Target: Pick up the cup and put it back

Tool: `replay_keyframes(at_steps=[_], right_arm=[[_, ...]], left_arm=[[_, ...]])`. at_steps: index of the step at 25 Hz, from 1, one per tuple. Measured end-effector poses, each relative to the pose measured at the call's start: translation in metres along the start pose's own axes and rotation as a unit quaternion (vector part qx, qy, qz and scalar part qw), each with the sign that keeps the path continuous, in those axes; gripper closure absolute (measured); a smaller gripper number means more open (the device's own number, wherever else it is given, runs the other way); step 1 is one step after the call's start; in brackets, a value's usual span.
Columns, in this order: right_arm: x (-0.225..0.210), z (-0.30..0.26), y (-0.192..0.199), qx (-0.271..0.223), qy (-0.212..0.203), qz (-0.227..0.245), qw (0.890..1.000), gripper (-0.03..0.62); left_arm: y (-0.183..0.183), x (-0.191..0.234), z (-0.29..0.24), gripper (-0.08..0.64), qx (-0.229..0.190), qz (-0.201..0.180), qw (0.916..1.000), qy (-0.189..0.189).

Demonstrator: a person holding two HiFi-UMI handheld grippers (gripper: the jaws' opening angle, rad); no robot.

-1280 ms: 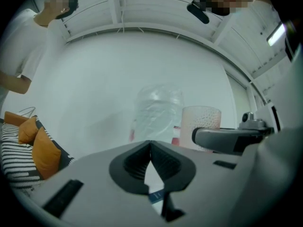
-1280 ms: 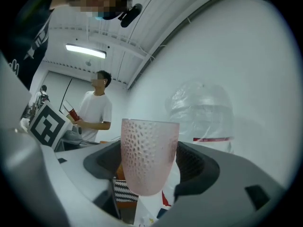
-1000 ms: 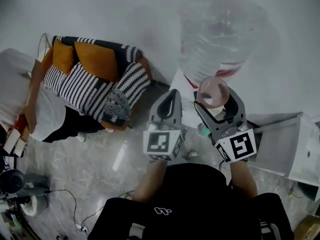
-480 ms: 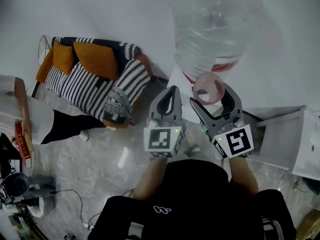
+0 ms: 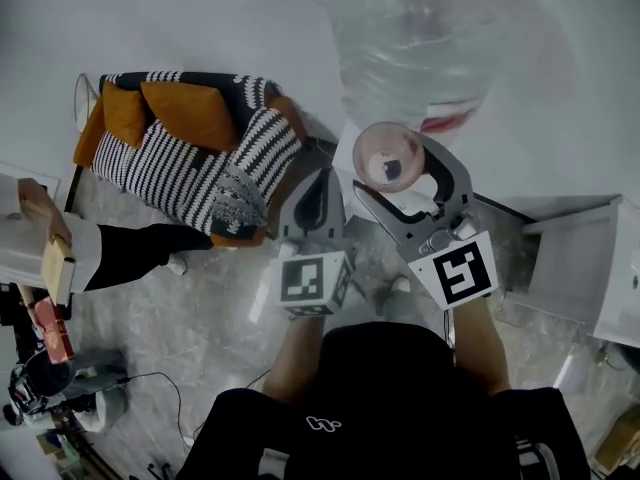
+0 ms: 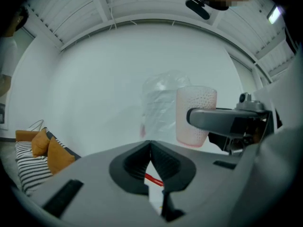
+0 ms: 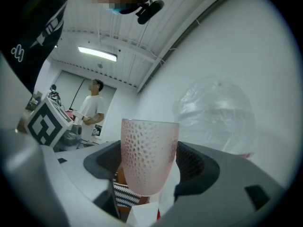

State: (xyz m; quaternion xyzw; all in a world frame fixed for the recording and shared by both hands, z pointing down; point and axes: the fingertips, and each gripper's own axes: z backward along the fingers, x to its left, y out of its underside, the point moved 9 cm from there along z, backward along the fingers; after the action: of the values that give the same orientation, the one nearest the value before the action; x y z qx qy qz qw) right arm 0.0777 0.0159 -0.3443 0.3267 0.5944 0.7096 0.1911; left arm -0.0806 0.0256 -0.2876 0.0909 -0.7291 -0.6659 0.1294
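A pale pink dimpled cup (image 7: 148, 157) stands upright between the jaws of my right gripper (image 7: 149, 167), which is shut on it. From above I look into the cup (image 5: 386, 157), held in the air by the right gripper (image 5: 392, 173) in front of a big clear water bottle (image 5: 412, 43). The left gripper view shows the same cup (image 6: 195, 115) to its right. My left gripper (image 5: 315, 200) hangs beside it, a little lower, with its jaws closed together and nothing between them (image 6: 150, 158).
The water bottle (image 7: 214, 113) sits on a white dispenser against the white wall. A striped sofa with orange cushions (image 5: 188, 153) stands at the left. A person (image 5: 60, 258) stands at far left holding something. A grey metal frame (image 5: 560, 268) is at the right.
My right gripper has carried the cup up and to the left, nearer the bottle. The left gripper shifted slightly left. The person at the left moved further out of view.
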Motion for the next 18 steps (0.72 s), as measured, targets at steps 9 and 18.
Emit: replay_keyframes(at_steps=[9, 18], right_arm=[[0.025, 0.008, 0.047, 0.035, 0.012, -0.040, 0.998, 0.229], [0.039, 0.032, 0.096, 0.068, 0.016, -0.041, 0.997, 0.229]], left_arm=[[0.034, 0.021, -0.001, 0.546, 0.029, 0.000, 0.9993, -0.024], [0.096, 0.004, -0.004, 0.546, 0.062, 0.026, 0.9975, -0.021]])
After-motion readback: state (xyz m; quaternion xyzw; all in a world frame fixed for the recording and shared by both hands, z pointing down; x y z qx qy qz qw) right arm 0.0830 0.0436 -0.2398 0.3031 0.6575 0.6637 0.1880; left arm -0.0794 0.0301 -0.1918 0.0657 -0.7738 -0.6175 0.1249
